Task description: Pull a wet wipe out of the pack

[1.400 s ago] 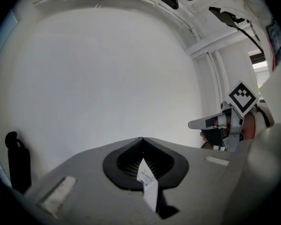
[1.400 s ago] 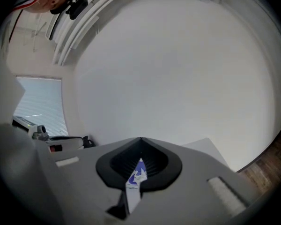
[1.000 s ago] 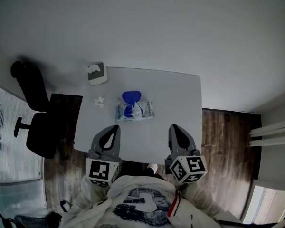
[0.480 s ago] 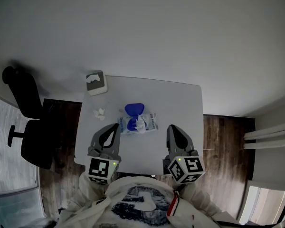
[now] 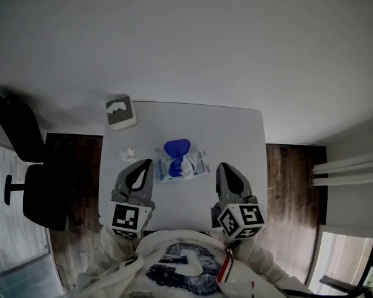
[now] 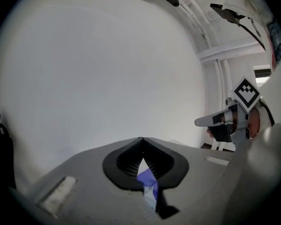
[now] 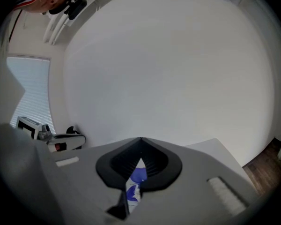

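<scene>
Wet wipe pack (image 5: 181,166) lies flat near the middle of the white table (image 5: 236,135), and it shows in each gripper view through the small gap behind the meeting jaw tips. Left gripper (image 6: 141,139) has its jaws closed tip to tip with nothing pinched between them; the blue and white of the pack sits beyond them on the tabletop. Right gripper (image 7: 141,138) is likewise closed, tips together and empty, with the pack seen past them. In the head view the two grippers hover over the near half of the table, pointing toward 12 o'clock, and the pack lies between their tips: at 3 o'clock of the left one, just beside it, and at 9 o'clock of the right one, a little farther off. Neither gripper touches the pack. Its blue lid (image 5: 176,147) stands open at the pack's 12 o'clock edge, and a white wipe (image 5: 188,164) pokes up from the opening. A crumpled white wipe (image 5: 127,154) rests on the table at 10 o'clock of the left gripper's tip. A grey box (image 5: 120,112) sits at the table's far left corner, toward 11 o'clock of the pack. A black office chair (image 5: 31,172) stands on the wooden floor (image 5: 292,179) at the table's 9 o'clock side.
</scene>
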Demonstrator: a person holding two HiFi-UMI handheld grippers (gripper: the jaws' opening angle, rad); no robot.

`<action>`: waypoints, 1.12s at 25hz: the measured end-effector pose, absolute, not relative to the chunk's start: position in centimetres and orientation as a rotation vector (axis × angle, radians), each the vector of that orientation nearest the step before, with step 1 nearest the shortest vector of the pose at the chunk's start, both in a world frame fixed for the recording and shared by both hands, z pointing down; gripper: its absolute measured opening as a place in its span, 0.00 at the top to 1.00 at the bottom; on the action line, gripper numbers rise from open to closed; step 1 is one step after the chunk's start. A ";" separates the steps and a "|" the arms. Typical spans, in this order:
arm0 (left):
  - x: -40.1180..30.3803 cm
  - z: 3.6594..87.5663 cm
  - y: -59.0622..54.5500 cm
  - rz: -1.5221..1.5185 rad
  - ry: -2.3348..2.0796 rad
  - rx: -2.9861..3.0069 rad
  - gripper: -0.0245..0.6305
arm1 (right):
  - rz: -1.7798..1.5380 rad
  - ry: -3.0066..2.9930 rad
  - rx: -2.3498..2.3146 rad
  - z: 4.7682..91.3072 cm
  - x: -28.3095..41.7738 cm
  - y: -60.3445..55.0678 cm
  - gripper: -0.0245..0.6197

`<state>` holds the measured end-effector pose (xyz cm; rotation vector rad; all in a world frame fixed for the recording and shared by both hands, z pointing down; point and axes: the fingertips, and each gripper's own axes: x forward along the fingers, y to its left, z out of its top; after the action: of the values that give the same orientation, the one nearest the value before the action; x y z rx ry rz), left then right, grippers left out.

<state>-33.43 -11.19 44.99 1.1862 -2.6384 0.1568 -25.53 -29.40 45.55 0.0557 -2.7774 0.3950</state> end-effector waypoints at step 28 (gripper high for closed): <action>-35.1 47.5 -13.1 0.105 -2.559 1.193 0.96 | 0.275 -2.666 0.109 49.1 -26.8 -31.2 0.95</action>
<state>-35.13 -13.05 47.53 1.1926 -2.5594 0.1049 -26.79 -31.21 49.11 0.1091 -2.6664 0.2754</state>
